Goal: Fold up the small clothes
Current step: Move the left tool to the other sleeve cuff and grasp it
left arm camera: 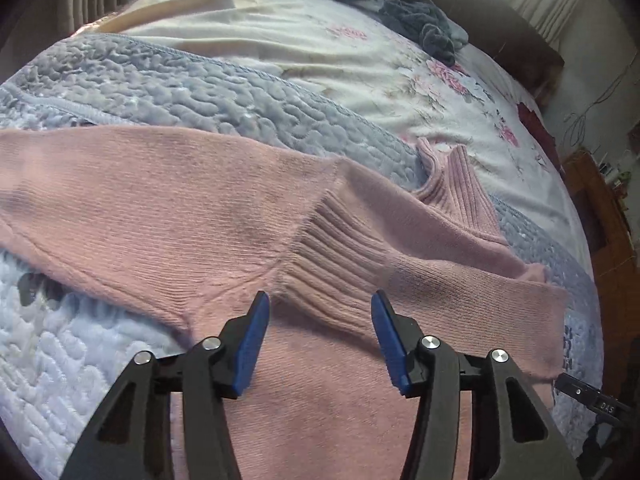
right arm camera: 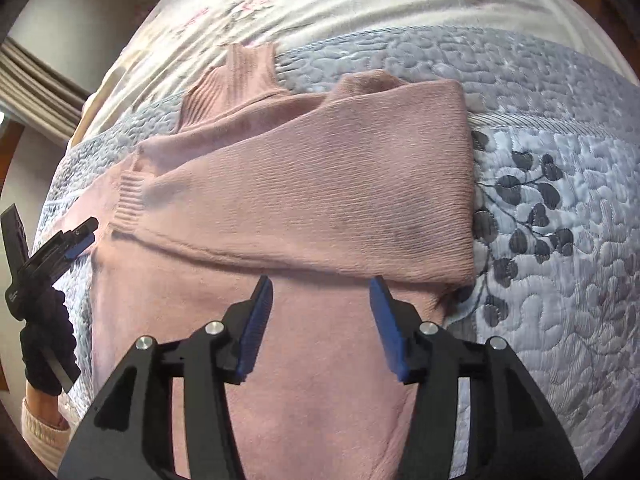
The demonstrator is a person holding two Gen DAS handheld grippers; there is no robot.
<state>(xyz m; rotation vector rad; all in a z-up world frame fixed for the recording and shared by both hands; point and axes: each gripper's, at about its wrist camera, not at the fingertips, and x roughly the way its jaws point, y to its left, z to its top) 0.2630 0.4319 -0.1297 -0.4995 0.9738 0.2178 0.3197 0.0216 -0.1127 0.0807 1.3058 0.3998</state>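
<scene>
Both tongs hover spread above the pink sweater.

Pink sweater — matt ribbed knit; bedspread — quilted cloth.

Pink knit turtleneck sweater, flat on quilt, both sleeves folded across chest
</scene>
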